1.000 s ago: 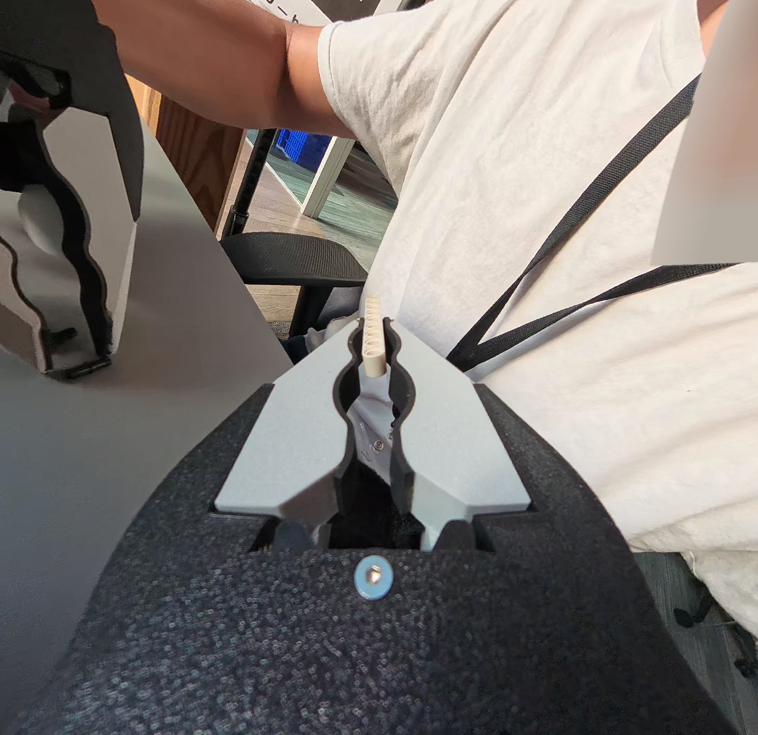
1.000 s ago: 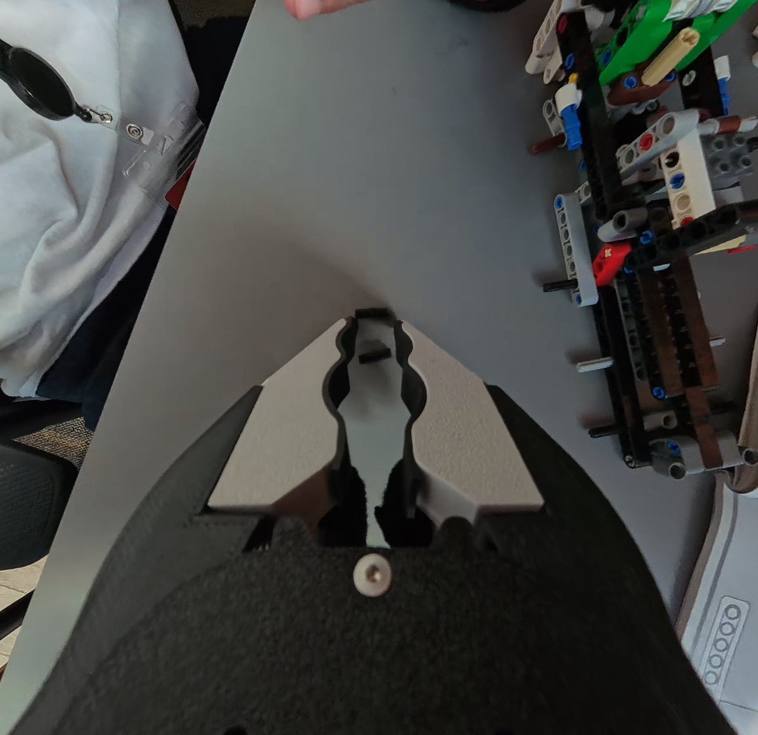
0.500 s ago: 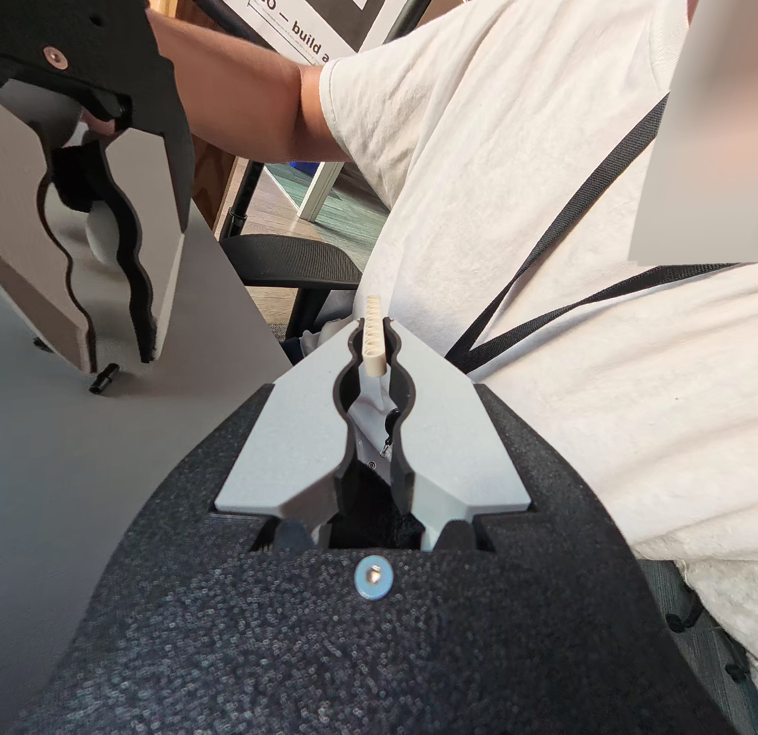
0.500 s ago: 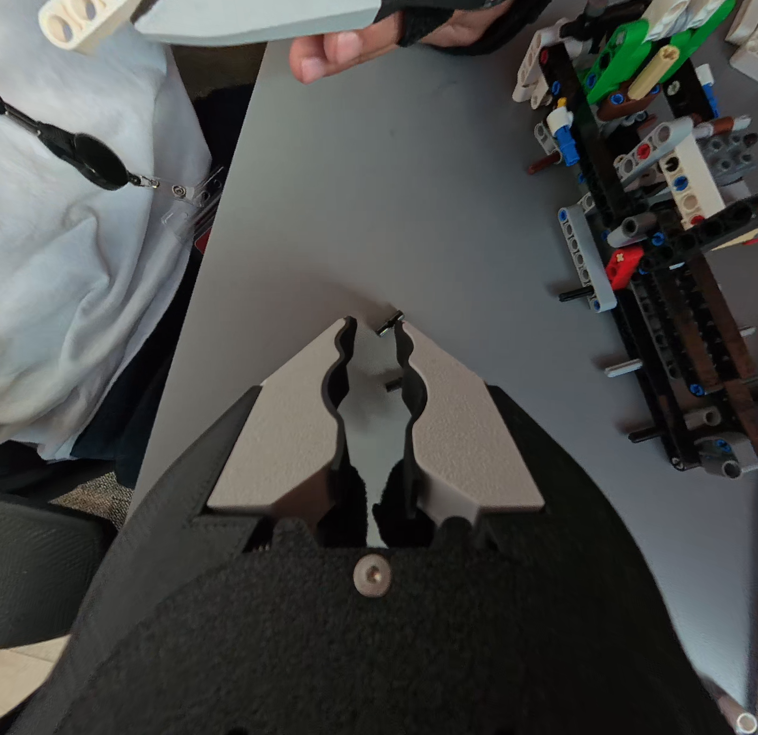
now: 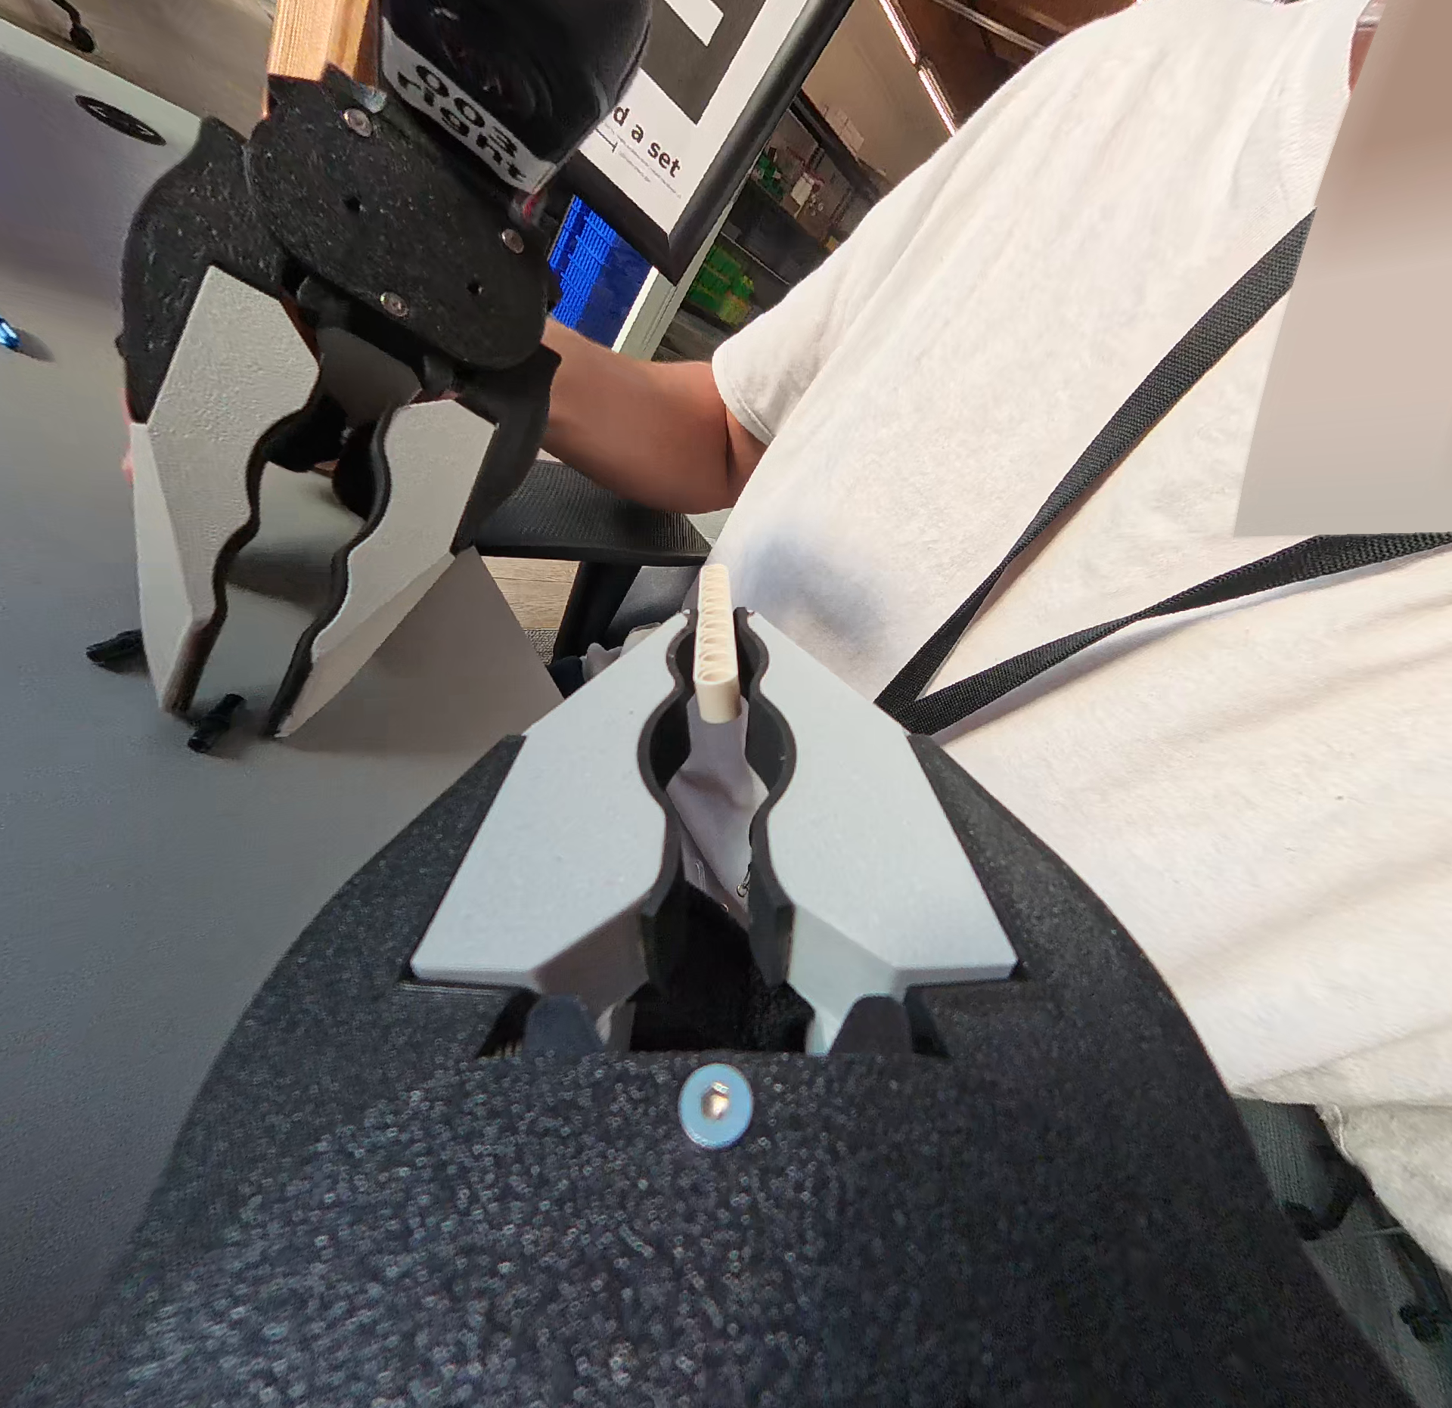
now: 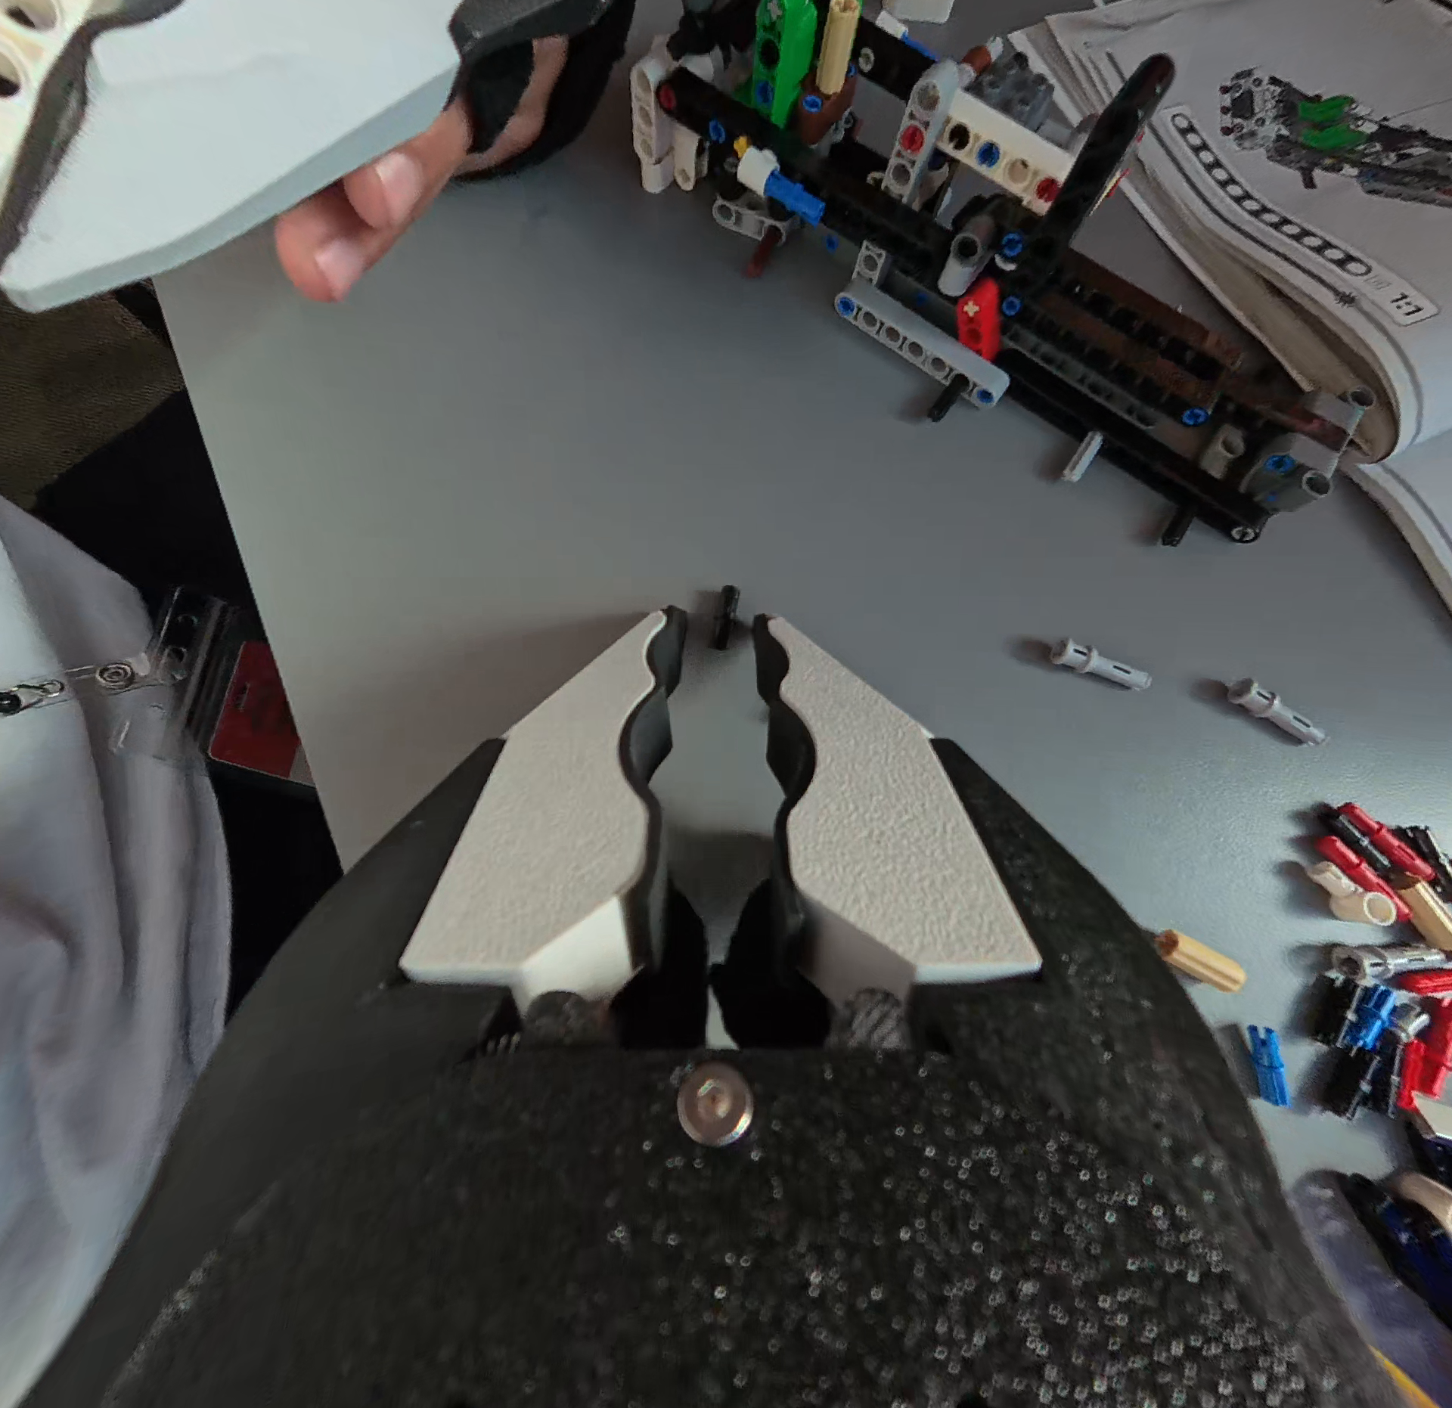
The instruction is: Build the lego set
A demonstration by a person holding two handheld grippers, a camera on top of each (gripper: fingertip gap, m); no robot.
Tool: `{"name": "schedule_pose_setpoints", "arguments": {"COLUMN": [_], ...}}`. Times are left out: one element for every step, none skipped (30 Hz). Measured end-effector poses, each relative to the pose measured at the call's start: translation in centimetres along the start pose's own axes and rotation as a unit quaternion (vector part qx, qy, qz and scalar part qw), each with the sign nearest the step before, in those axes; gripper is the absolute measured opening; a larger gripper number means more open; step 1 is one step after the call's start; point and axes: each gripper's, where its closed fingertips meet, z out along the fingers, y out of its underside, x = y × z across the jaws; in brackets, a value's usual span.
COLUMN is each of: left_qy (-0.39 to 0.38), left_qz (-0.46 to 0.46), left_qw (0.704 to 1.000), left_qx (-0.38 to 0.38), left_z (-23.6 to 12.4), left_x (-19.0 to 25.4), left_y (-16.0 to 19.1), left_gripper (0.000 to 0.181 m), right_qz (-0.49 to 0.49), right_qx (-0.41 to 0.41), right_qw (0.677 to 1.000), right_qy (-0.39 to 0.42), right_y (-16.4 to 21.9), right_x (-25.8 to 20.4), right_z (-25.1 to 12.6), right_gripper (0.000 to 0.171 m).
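My left gripper (image 5: 716,624) is shut on a cream beam with holes (image 5: 715,655) and holds it in the air in front of the person's white shirt. My right gripper (image 6: 716,624) is open, its tips low over the grey table (image 6: 550,443), with a small black pin (image 6: 724,616) lying between them, untouched. The left wrist view shows the right gripper (image 5: 228,714) tip-down over that pin (image 5: 214,722). The half-built lego model (image 6: 982,270) lies at the far right. The left gripper (image 6: 196,113) shows at the top left.
An open instruction booklet (image 6: 1296,152) lies behind the model. Two grey pins (image 6: 1100,663) lie right of my right gripper. A pile of red, blue, black and tan parts (image 6: 1383,977) sits at the right edge. Another black pin (image 5: 110,647) lies on the table. The table edge (image 6: 236,545) is at the left. My right fingertips sit around 12 centimetres from my left ones.
The right gripper has swung and tilted up, showing more of the table. The black pin now lies lengthwise between its tips. The left gripper still holds the beam.
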Motion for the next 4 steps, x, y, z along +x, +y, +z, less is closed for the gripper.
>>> {"name": "schedule_pose_setpoints", "arguments": {"left_qy": [0.0, 0.0, 0.0, 0.0], "left_qz": [0.0, 0.0, 0.0, 0.0], "left_qw": [1.0, 1.0, 1.0, 1.0], "left_qx": [0.0, 0.0, 0.0, 0.0], "left_z": [0.0, 0.0, 0.0, 0.01], "left_x": [-0.01, -0.02, -0.02, -0.02], "left_y": [0.01, 0.01, 0.0, 0.01], "left_gripper": [0.005, 0.005, 0.005, 0.005], "right_qz": [-0.003, -0.007, -0.01, -0.01], "right_qx": [0.003, 0.002, 0.002, 0.002], "right_qw": [1.0, 1.0, 1.0, 1.0], "right_qy": [0.009, 0.013, 0.005, 0.004], "right_y": [-0.02, 0.01, 0.02, 0.0], "right_x": [0.13, 0.18, -0.09, -0.1], "right_z": [0.04, 0.03, 0.07, 0.13], "right_gripper": [0.014, 0.012, 0.007, 0.004]}}
